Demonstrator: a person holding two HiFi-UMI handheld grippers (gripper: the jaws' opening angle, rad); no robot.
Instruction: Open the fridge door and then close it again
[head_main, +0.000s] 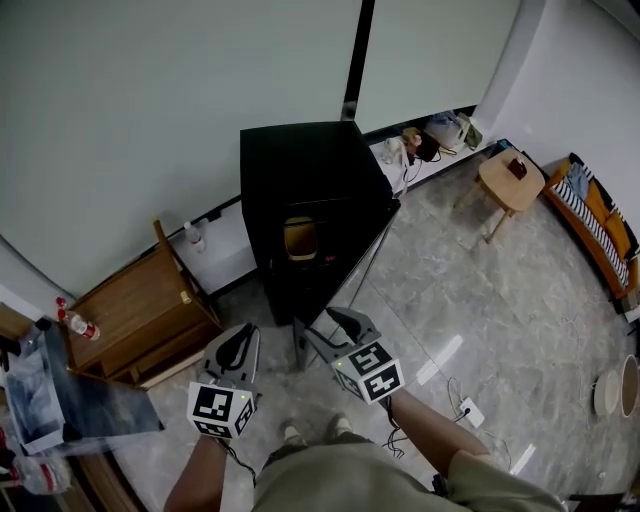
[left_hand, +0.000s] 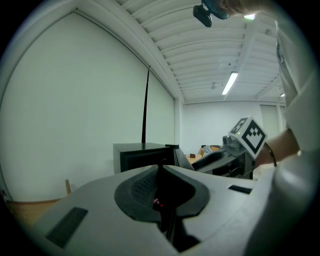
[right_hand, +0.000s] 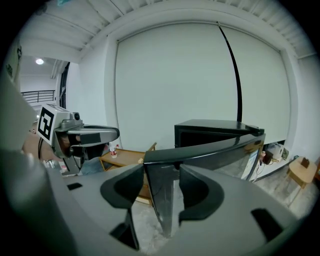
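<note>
A black mini fridge (head_main: 300, 165) stands against the white wall, and its door (head_main: 362, 252) is swung wide open toward me. My right gripper (head_main: 322, 326) sits at the door's free edge. In the right gripper view the door's edge (right_hand: 159, 200) stands between the jaws of my right gripper (right_hand: 161, 172), a pad on each side of it. My left gripper (head_main: 240, 338) hovers to the left of the door, in front of the fridge, holding nothing. Its jaws are shut together in the left gripper view (left_hand: 161, 169), where the fridge (left_hand: 142, 154) lies ahead.
A yellow container (head_main: 300, 238) shows inside the fridge. A low wooden cabinet (head_main: 140, 310) with a bottle (head_main: 82, 327) stands at the left. A small round wooden table (head_main: 508, 180) and a striped sofa (head_main: 598, 218) are at the right. A power strip (head_main: 470, 411) lies on the tiled floor.
</note>
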